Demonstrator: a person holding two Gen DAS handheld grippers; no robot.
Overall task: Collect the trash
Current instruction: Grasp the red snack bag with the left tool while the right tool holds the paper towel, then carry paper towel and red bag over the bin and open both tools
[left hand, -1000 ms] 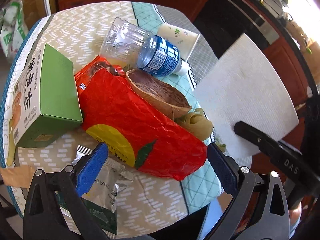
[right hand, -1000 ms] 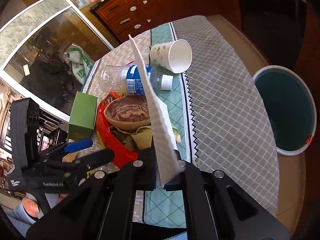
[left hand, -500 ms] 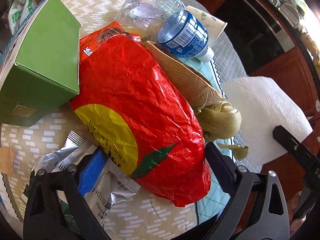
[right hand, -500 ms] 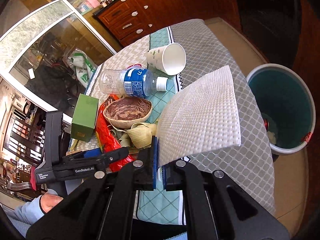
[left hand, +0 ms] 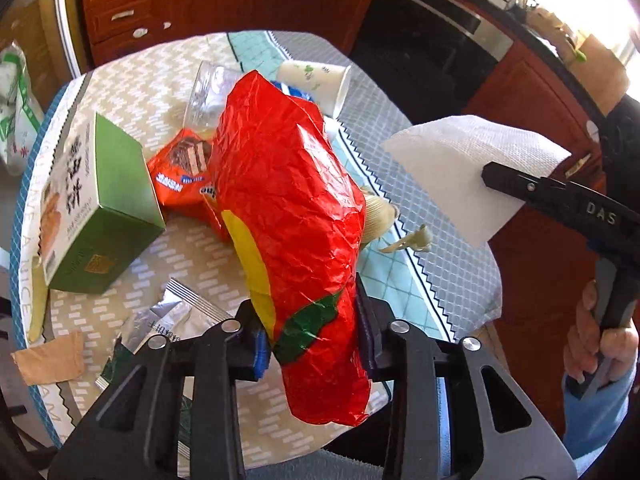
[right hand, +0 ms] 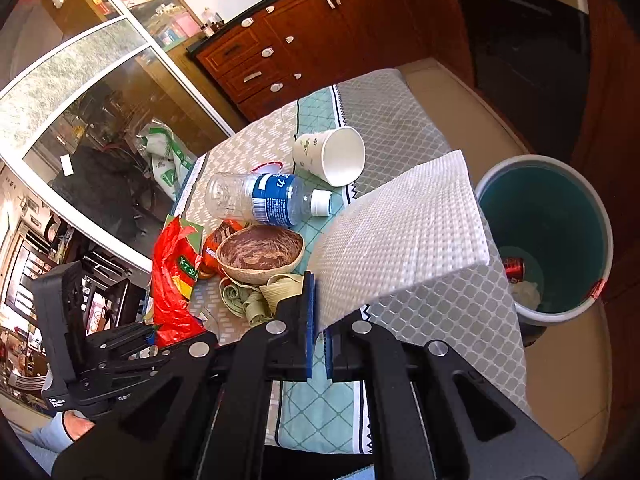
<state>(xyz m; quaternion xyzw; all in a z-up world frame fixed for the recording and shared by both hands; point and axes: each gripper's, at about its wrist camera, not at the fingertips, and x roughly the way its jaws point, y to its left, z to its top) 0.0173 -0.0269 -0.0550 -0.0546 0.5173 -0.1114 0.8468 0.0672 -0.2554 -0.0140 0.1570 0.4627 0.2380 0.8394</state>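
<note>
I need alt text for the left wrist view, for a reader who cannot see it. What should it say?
The left gripper pinches a crinkled red snack bag and holds it above a cluttered round table. On the table lie a green box, a plastic bottle, a paper cup and wrappers. At right, the right gripper holds a white paper towel.
</note>
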